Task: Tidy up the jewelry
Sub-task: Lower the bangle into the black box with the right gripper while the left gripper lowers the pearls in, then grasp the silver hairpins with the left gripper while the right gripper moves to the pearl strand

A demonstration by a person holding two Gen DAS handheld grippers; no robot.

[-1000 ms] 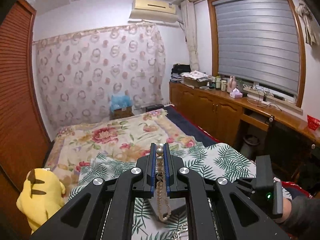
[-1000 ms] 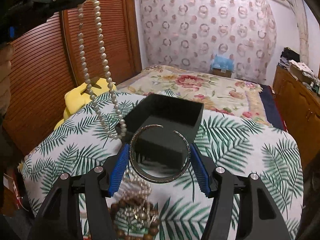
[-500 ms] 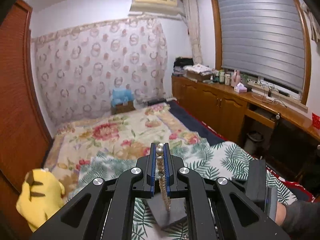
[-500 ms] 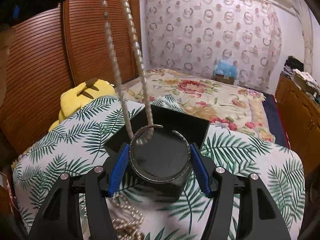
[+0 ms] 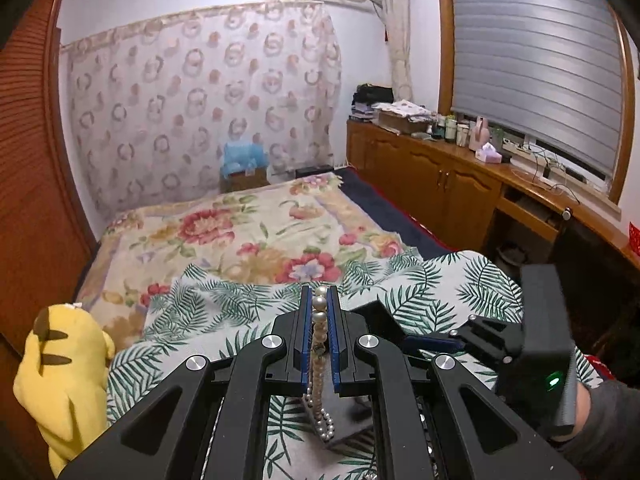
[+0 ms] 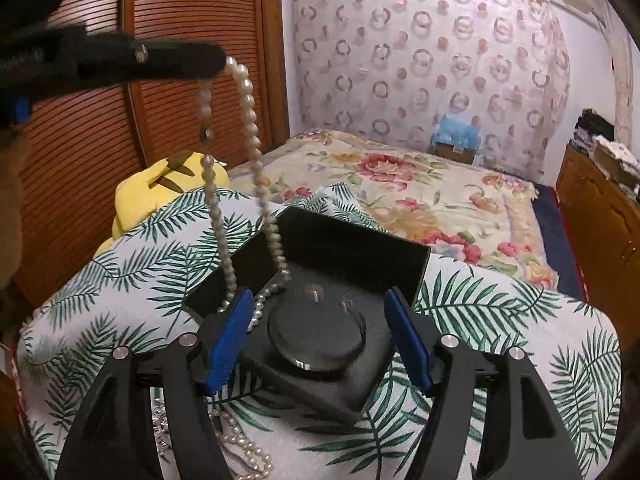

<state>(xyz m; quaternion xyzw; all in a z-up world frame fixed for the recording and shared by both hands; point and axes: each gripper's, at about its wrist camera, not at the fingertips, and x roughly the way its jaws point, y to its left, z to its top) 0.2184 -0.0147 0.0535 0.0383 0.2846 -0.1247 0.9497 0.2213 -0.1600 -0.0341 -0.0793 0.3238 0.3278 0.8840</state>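
My left gripper (image 5: pixel 320 300) is shut on a white pearl necklace (image 5: pixel 319 354). The necklace hangs down and its low end rests in the open black jewelry box (image 5: pixel 344 424). In the right wrist view the left gripper (image 6: pixel 216 60) is at upper left, with the necklace (image 6: pixel 256 160) dangling into the box (image 6: pixel 352 256). My right gripper (image 6: pixel 318 336) is open over the box. A thin silver bangle (image 6: pixel 316 332) lies flat on the box's dark foam between the blue pads (image 6: pixel 230 334), touching neither.
The box sits on a palm-leaf cloth (image 6: pixel 500 320). More pearl and bead strands (image 6: pixel 240 448) lie on the cloth near the front. A yellow plush toy (image 6: pixel 168 184) is at the left. A floral bed (image 6: pixel 400 184) lies behind, wooden cabinets (image 5: pixel 440 184) at right.
The right gripper has opened and let go of the bangle, which now lies in the box. The left gripper has lowered the necklace so its end rests in the box.
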